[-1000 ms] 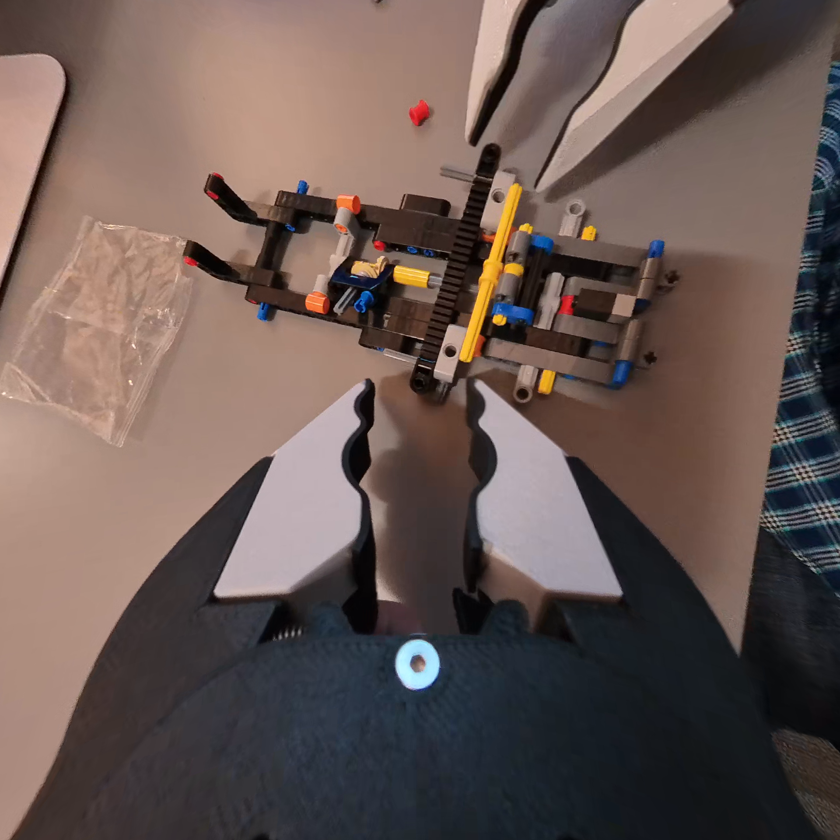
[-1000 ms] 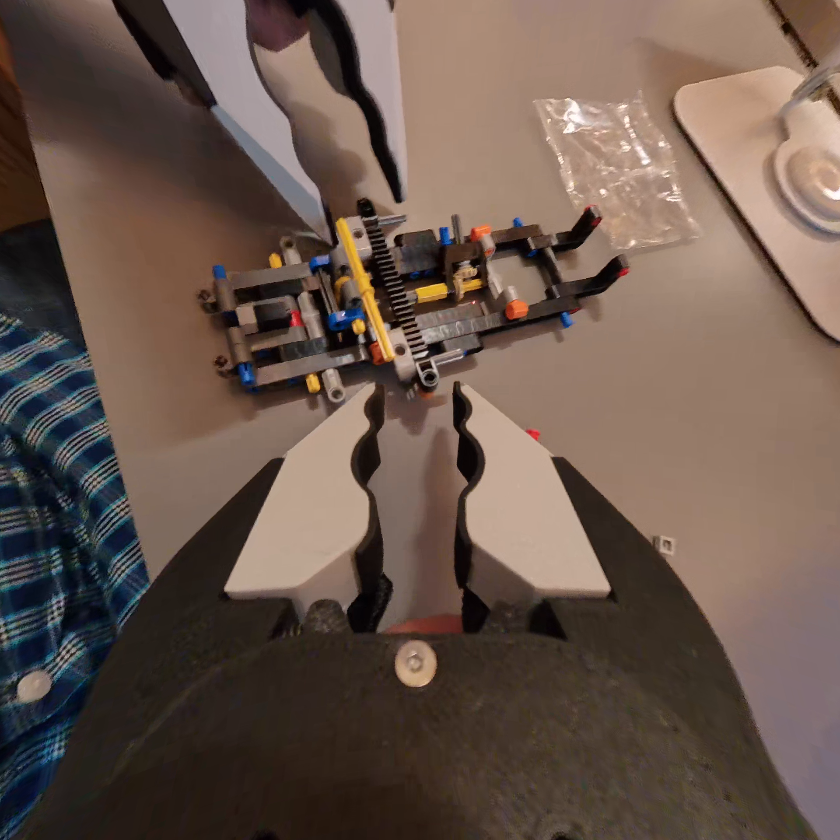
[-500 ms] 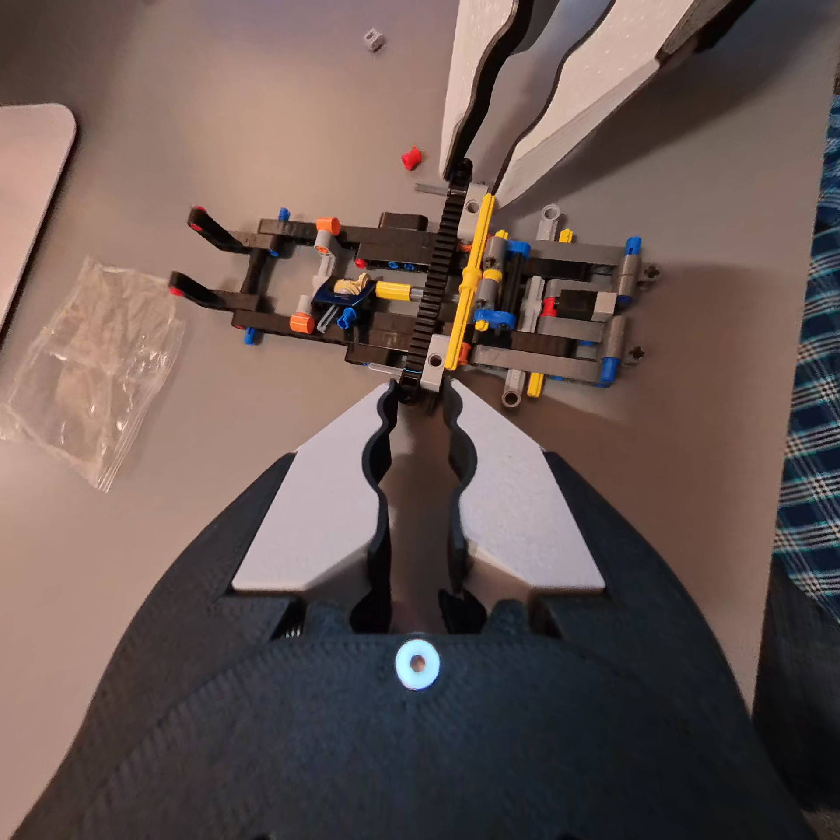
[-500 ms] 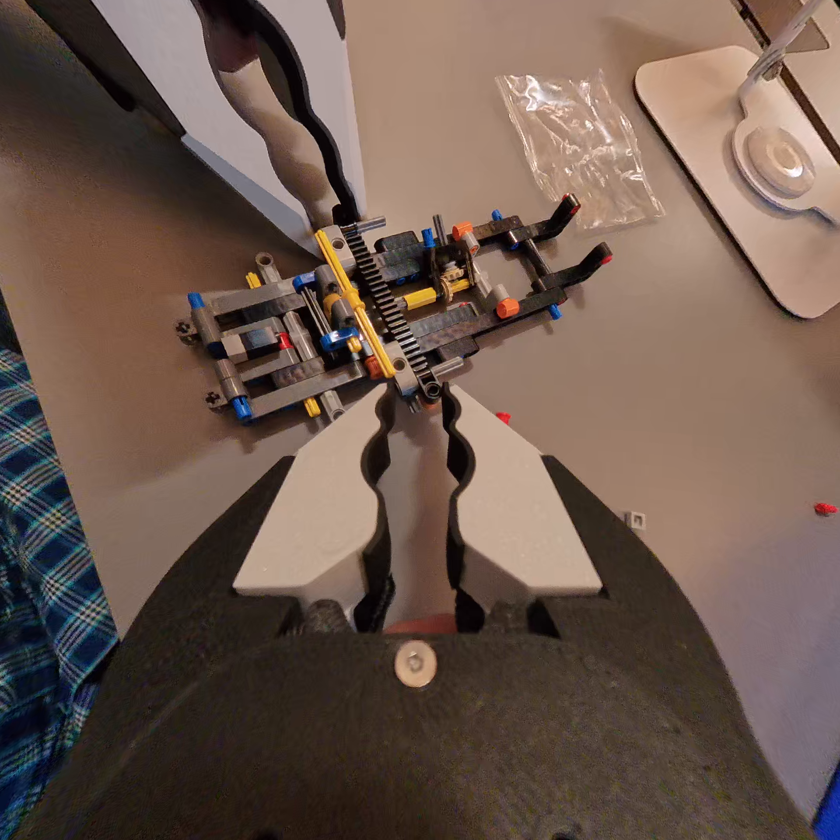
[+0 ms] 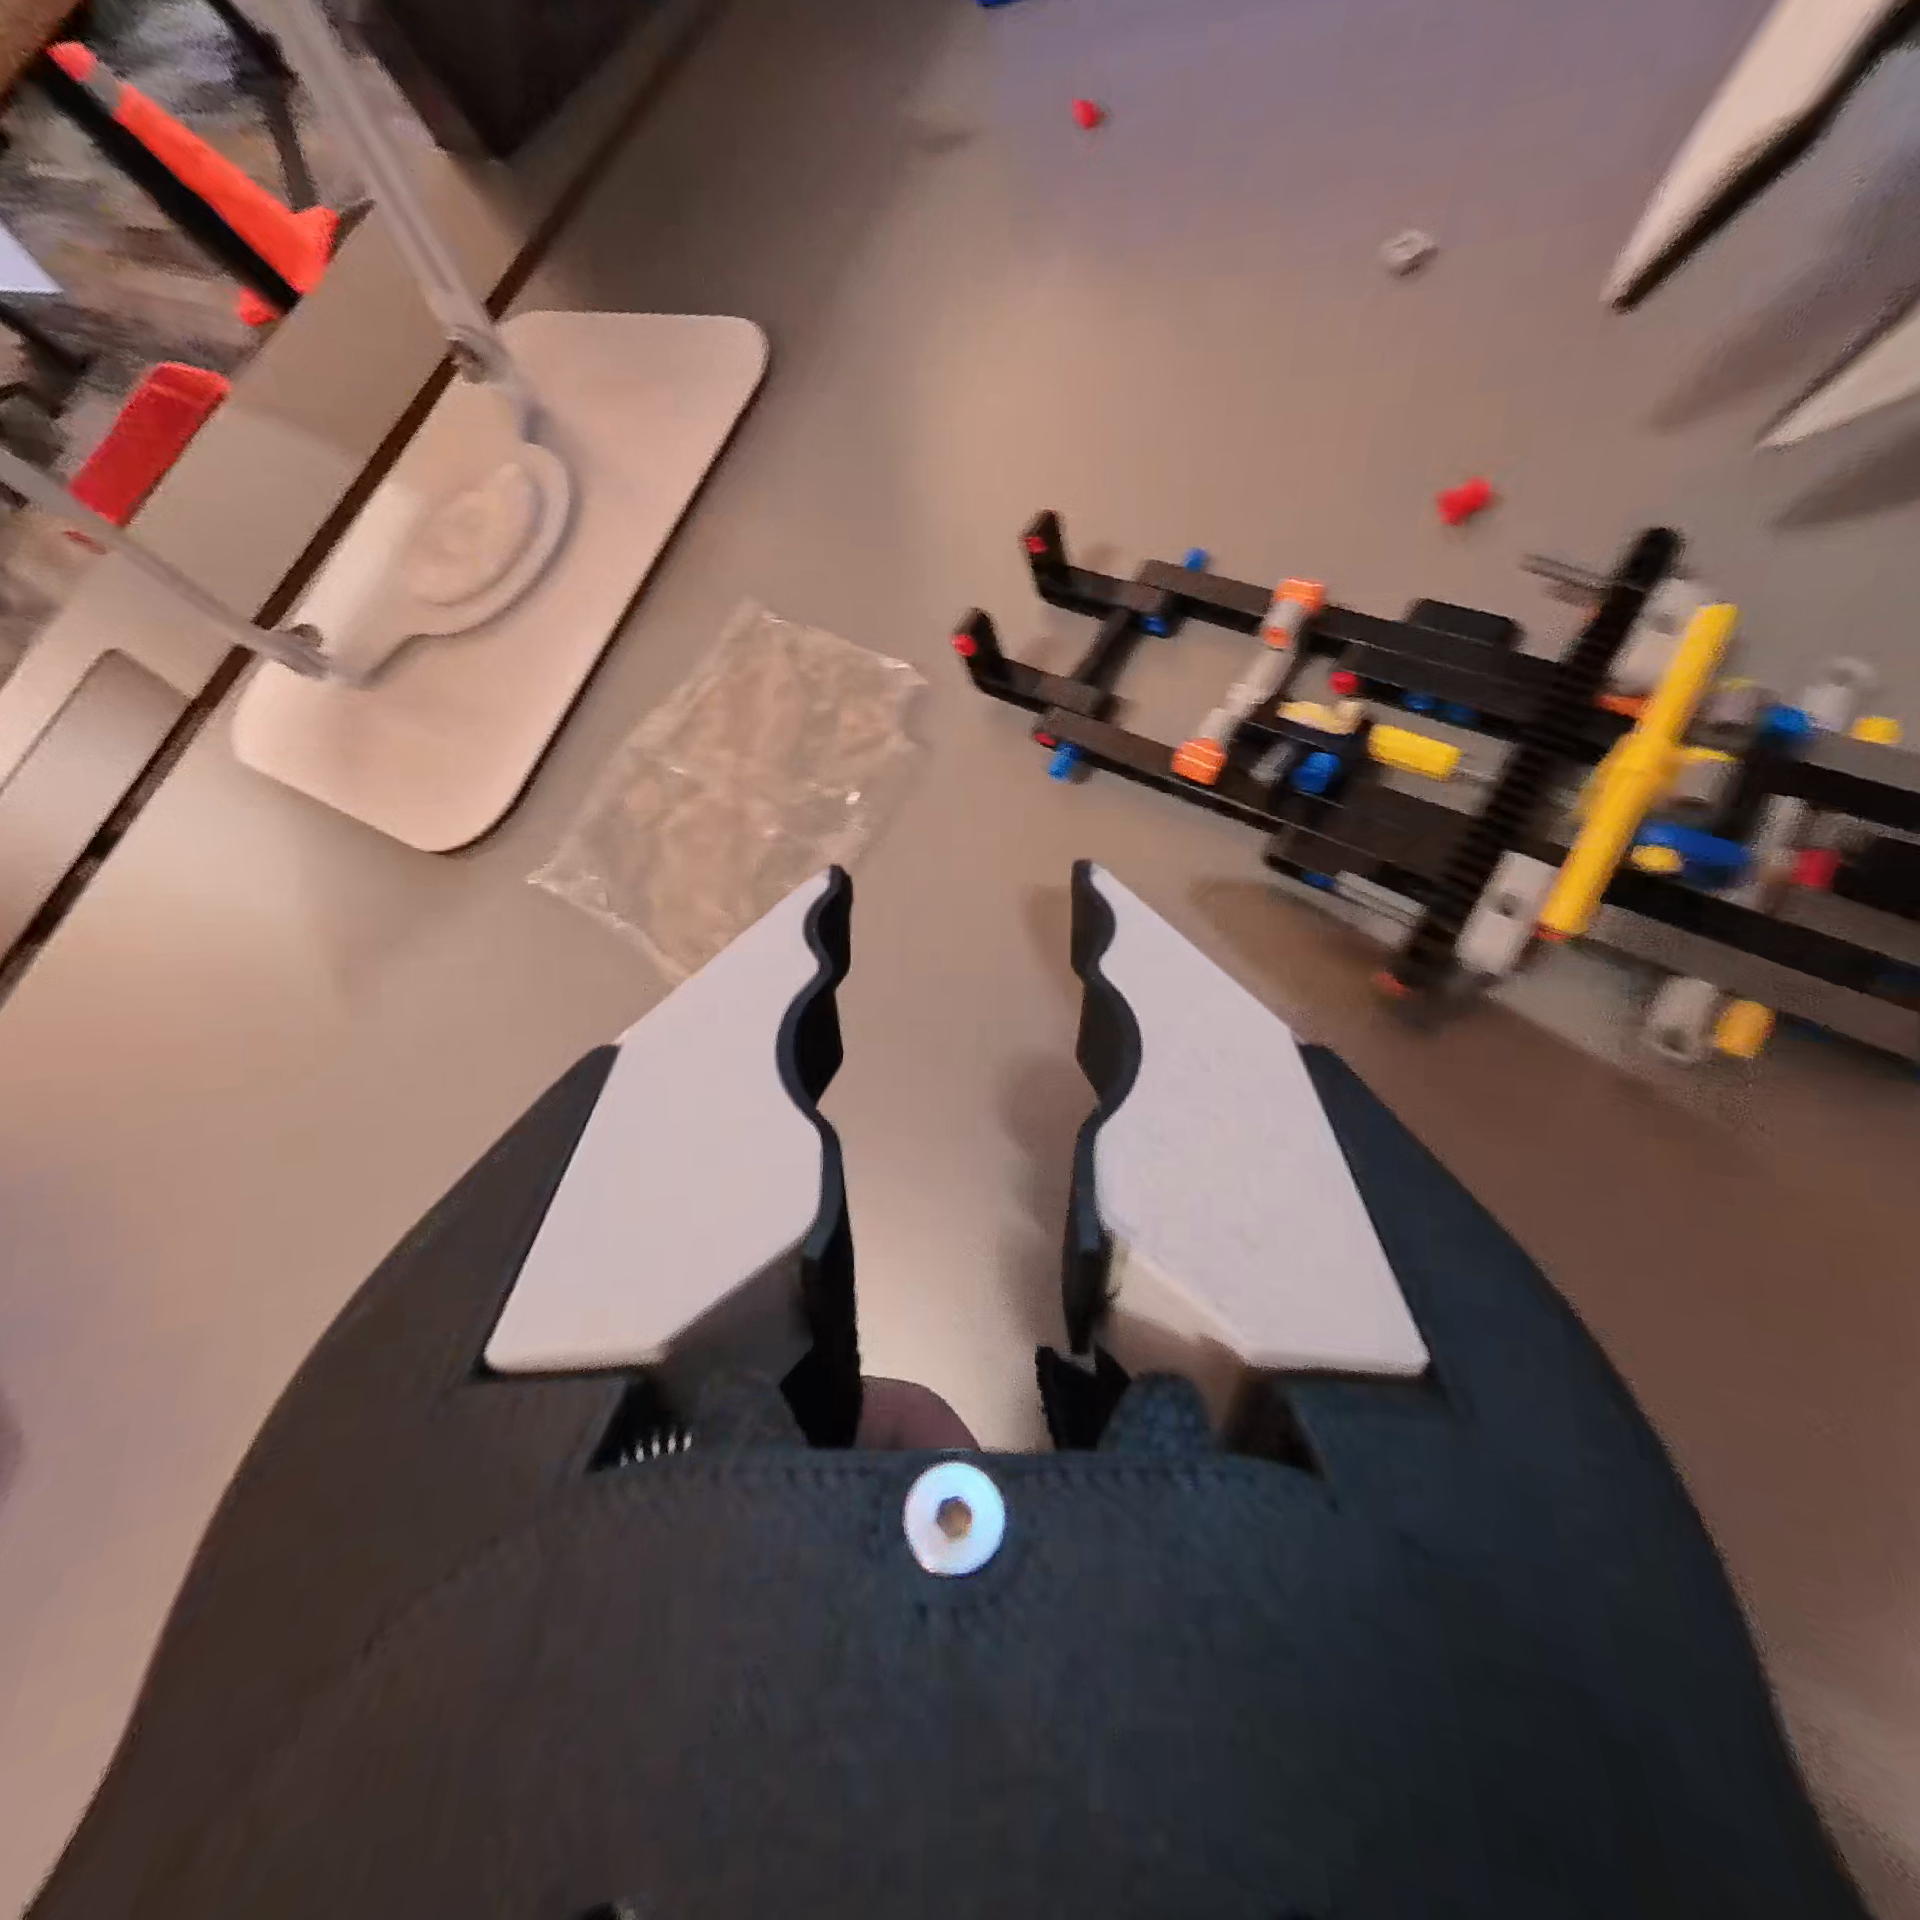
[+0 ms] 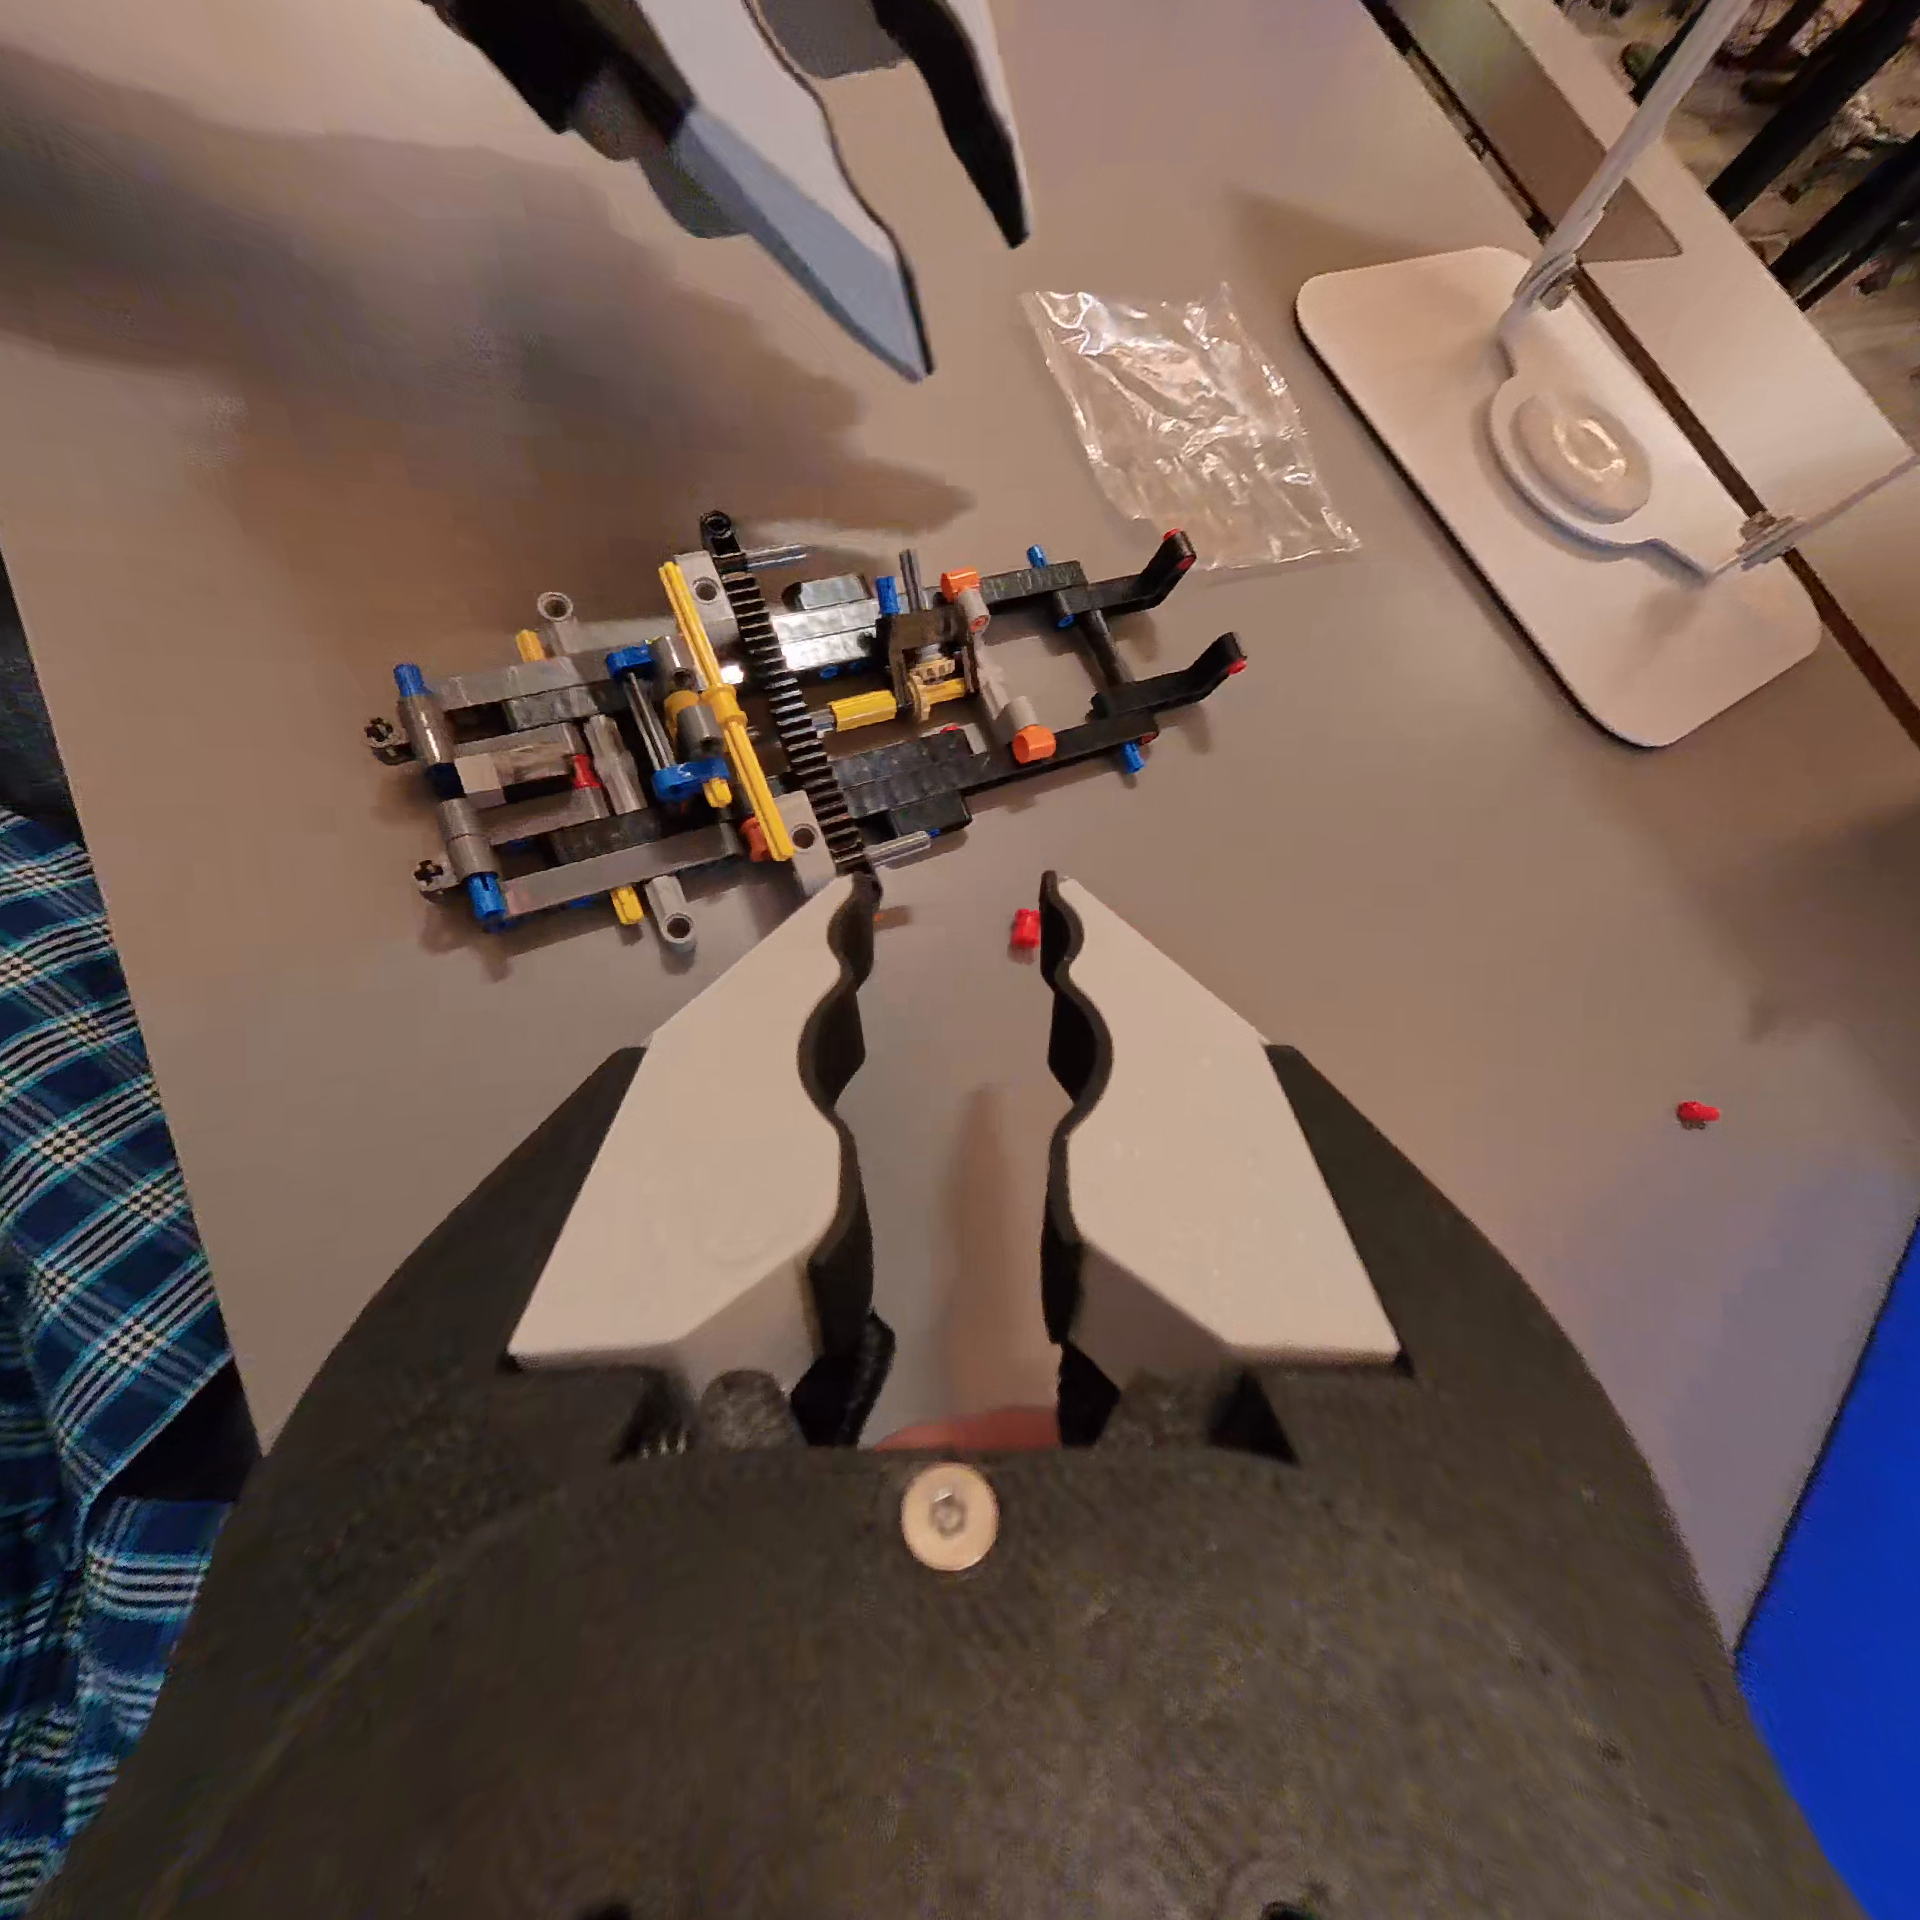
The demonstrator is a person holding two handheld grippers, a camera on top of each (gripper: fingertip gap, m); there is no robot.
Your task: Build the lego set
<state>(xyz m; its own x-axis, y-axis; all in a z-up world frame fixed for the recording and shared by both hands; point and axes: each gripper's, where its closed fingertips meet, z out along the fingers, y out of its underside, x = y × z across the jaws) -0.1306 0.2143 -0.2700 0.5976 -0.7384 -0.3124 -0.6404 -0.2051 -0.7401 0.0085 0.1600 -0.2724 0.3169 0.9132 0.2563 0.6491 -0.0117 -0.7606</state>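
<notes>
On the grey table [image 6: 1403,935] the lego frame [image 6: 790,707] serves as the landmark for everything around it. Nearest the right camera, the right gripper [image 6: 951,894] hangs with its fingers spread wide and nothing between them; its left fingertip [image 6: 847,904] sits just at the near end of the frame's black toothed rack [image 6: 790,707], though whether it touches cannot be told. A small red piece [image 6: 1024,927] lies on the table just beside the right fingertip, near the frame's near edge. Another red piece [image 6: 1698,1114] lies well apart from the frame, to the right. The frame itself lies flat, black beams with two red-tipped prongs pointing right, grey beams with blue and yellow pins to the left, a yellow axle beside the rack. Beyond the frame's prong end rests a clear plastic bag [image 6: 1184,426], and farther right of that a white stand base [image 6: 1538,488]. Above the frame's far side hovers the left gripper [image 6: 971,301], clear of the bricks. From its own camera the left gripper [image 5: 961,888] also shows fingers wide apart and empty, aimed at bare table with the frame [image 5: 1455,748] off to its right and the bag [image 5: 738,779] just ahead. A plaid sleeve [image 6: 73,1039] shows left of the frame.
</notes>
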